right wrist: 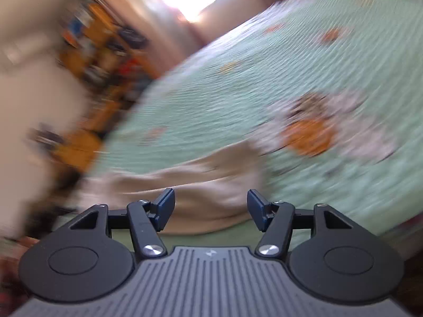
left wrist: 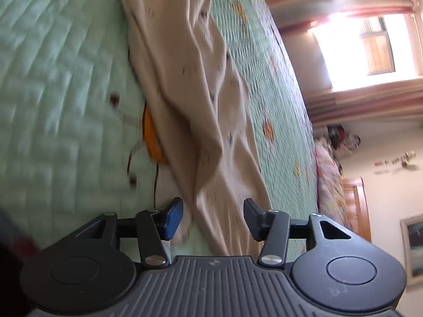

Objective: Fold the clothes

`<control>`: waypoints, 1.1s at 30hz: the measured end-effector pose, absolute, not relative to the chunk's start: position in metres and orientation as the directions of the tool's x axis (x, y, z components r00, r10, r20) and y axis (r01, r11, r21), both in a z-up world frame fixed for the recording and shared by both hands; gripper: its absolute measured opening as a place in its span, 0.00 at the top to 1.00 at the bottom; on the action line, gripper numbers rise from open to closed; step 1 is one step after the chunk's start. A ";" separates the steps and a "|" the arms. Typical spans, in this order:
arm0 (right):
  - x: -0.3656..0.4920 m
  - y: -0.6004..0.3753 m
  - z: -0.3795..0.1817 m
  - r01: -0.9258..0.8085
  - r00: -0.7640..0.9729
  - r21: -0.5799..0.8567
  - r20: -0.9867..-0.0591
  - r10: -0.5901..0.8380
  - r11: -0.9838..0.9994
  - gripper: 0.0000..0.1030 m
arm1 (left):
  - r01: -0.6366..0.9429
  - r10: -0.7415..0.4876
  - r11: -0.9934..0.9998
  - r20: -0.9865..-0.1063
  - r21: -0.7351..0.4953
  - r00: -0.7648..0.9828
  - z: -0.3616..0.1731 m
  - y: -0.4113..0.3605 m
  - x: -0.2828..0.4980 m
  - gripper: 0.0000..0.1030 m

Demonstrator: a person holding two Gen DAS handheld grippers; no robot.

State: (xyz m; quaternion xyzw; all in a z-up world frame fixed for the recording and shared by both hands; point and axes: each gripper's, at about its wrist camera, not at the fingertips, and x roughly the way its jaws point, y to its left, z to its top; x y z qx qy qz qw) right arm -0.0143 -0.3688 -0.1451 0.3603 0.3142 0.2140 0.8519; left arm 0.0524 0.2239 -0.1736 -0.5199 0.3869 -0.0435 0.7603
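left gripper (left wrist: 212, 218) tilted down over the bed, jaws spread, nothing pinched. long beige patterned cloth garment (left wrist: 195, 100) lies just ahead of and under the tips, stretching away across the pale green quilted bedspread (left wrist: 53, 92). right gripper (right wrist: 210, 208) also angled down, jaws apart and empty, beige garment (right wrist: 206, 185) edge just beyond its tips; view blurred.

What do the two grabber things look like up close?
Both look alike. The left gripper and the right gripper are black, each with a grey ribbed plate, two round black discs, silver screws, and dark blue pads on the fingers.
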 end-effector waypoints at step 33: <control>0.026 -0.346 -0.199 -0.052 0.735 0.917 -0.233 0.637 0.395 0.39 | -0.029 -0.747 0.515 -0.465 -0.857 0.476 -0.149 0.113 0.062 0.44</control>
